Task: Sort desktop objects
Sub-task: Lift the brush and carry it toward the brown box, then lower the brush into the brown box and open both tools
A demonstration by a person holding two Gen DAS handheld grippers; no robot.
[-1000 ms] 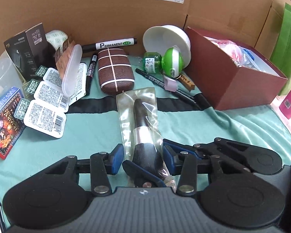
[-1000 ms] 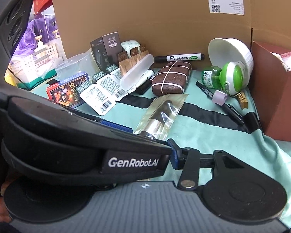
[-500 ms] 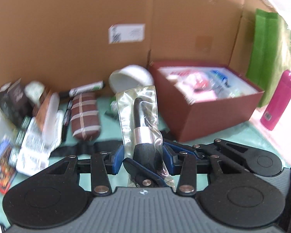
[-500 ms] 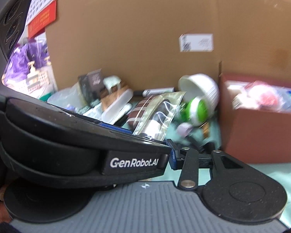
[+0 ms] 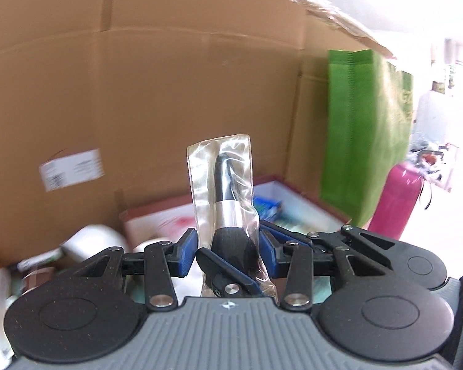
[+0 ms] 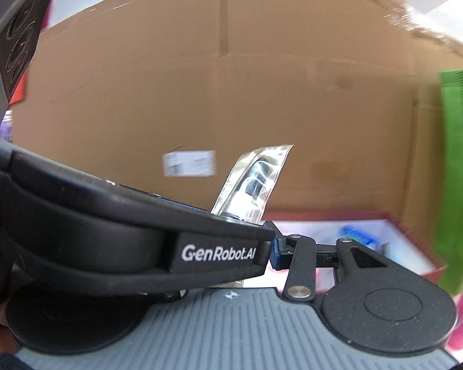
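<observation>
The makeup brush in its clear plastic sleeve [image 5: 223, 206] stands nearly upright in the air, its dark handle up and its bristle head down between the 2 blue pads of the left gripper [image 5: 227, 251]. Both pads sit against the sleeve at the bristle end, so the left gripper is pinching the bagged brush. A black finger of the right gripper [image 5: 228, 274] crosses in front of the sleeve's lower end in the left wrist view, touching it or just beside it.

In the right wrist view the same sleeve [image 6: 256, 178] tilts up above the left gripper's black body [image 6: 123, 240], which covers the right gripper's left finger. Only the right finger [image 6: 277, 252] with its blue pad shows, just beside the sleeve's lower edge; whether the right gripper's pads press on anything I cannot tell.

Behind and below the brush lies an open red box [image 5: 308, 197] [image 6: 416, 225] with white inner walls and blurred colourful packets inside. A white bowl [image 5: 92, 243] lies left of it. A tall cardboard wall [image 5: 139, 92] backs everything, with a white label [image 5: 72, 169] stuck on it. A green bag [image 5: 364, 135] and a pink bottle [image 5: 395, 203] stand to the right.
</observation>
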